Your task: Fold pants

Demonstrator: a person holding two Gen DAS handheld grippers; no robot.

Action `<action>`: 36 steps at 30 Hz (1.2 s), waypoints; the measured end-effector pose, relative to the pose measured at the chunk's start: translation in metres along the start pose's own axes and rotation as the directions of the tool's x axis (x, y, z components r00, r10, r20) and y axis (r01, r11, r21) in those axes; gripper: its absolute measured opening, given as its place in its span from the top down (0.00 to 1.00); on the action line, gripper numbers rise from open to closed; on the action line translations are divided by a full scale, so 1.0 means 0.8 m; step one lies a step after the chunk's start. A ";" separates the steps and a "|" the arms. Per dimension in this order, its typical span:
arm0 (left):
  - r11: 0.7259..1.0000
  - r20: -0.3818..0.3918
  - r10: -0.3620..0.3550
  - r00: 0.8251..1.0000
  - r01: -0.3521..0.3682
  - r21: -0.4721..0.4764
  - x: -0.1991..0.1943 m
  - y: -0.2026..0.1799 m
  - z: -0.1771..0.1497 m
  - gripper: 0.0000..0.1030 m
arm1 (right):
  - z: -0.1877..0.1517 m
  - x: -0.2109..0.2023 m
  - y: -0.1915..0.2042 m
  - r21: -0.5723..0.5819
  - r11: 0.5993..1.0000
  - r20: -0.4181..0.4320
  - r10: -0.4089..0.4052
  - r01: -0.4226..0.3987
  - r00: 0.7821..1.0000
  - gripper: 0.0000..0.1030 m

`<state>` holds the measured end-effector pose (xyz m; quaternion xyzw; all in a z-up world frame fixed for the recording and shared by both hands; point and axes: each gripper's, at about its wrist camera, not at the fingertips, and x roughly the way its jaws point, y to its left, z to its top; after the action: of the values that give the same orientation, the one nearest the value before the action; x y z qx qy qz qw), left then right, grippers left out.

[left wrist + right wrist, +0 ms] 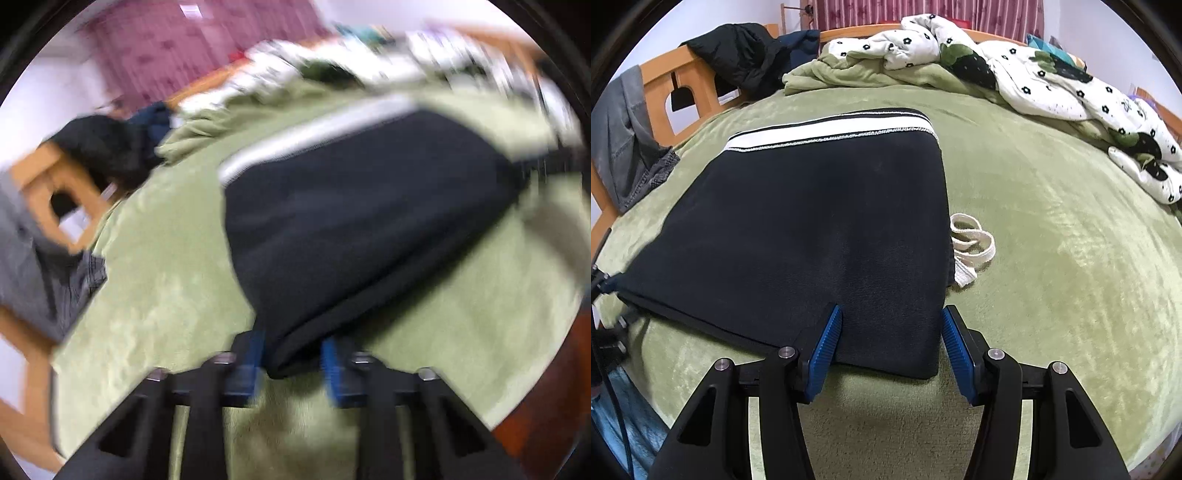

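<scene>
The black pants [812,206] lie folded flat on the green blanket, their white waistband [831,129] at the far end. My right gripper [891,312] is open over the near right corner. The cloth lies between its blue pads [827,350], which do not press it. In the blurred left wrist view, my left gripper [293,339] is shut on the near corner of the pants [351,221], with dark cloth pinched between its blue pads [255,358]. In the right wrist view that left corner is lifted slightly toward the frame's left edge.
A white looped cord [971,243] lies beside the pants' right edge. The green blanket [1052,258] covers the bed. A flowered white quilt [1034,74] is bunched at the far right. A black jacket [738,55] and a grey garment [624,140] hang on the wooden bed frame [690,92] at the left.
</scene>
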<state>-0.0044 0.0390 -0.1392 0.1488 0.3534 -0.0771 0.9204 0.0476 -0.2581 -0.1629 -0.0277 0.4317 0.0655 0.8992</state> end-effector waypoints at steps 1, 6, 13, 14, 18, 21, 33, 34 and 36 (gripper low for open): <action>0.996 -0.006 -0.044 0.999 0.044 -0.080 0.003 0.015 0.000 0.78 | -0.001 -0.001 -0.002 0.005 1.000 0.006 0.006 -0.006 1.000 0.46; 0.933 -0.074 -0.207 0.975 0.174 -0.316 0.033 0.046 -0.034 0.79 | -0.003 0.010 -0.008 0.013 1.000 0.000 0.023 -0.023 1.000 0.46; 0.924 -0.057 -0.208 0.977 0.176 -0.340 -0.020 0.056 -0.035 0.69 | 0.009 -0.014 -0.017 0.034 0.999 0.069 0.035 -0.038 0.997 0.46; 0.924 -0.035 -0.197 0.980 0.173 -0.340 -0.030 0.056 -0.036 0.63 | 0.011 -0.019 -0.019 0.045 0.998 0.094 0.042 -0.046 0.995 0.46; 0.915 0.035 -0.215 0.976 0.213 -0.341 -0.046 0.061 -0.015 0.59 | 0.019 -0.024 -0.019 0.076 0.994 0.139 0.066 -0.077 0.988 0.51; 0.927 0.057 -0.186 0.981 0.195 -0.321 -0.033 0.051 0.017 0.59 | 0.022 -0.021 -0.005 0.040 0.998 0.165 0.032 -0.039 0.986 0.52; 0.959 0.021 -0.095 0.995 0.097 -0.265 0.022 -0.006 -0.004 0.51 | 0.014 0.005 0.013 -0.020 0.998 0.109 -0.056 0.059 0.992 0.51; 0.952 0.014 -0.111 0.994 0.110 -0.286 0.023 -0.003 -0.001 0.49 | 0.014 0.005 0.011 -0.019 0.999 0.104 -0.046 0.048 0.993 0.51; 0.930 -0.001 -0.151 0.988 0.142 -0.339 0.025 0.007 0.002 0.47 | 0.016 0.004 0.010 -0.026 0.999 0.088 -0.035 0.038 0.995 0.51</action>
<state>0.0130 0.0429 -0.1506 -0.0372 0.3839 -0.0818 0.9190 0.0584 -0.2487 -0.1578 -0.0449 0.3902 0.0561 0.9179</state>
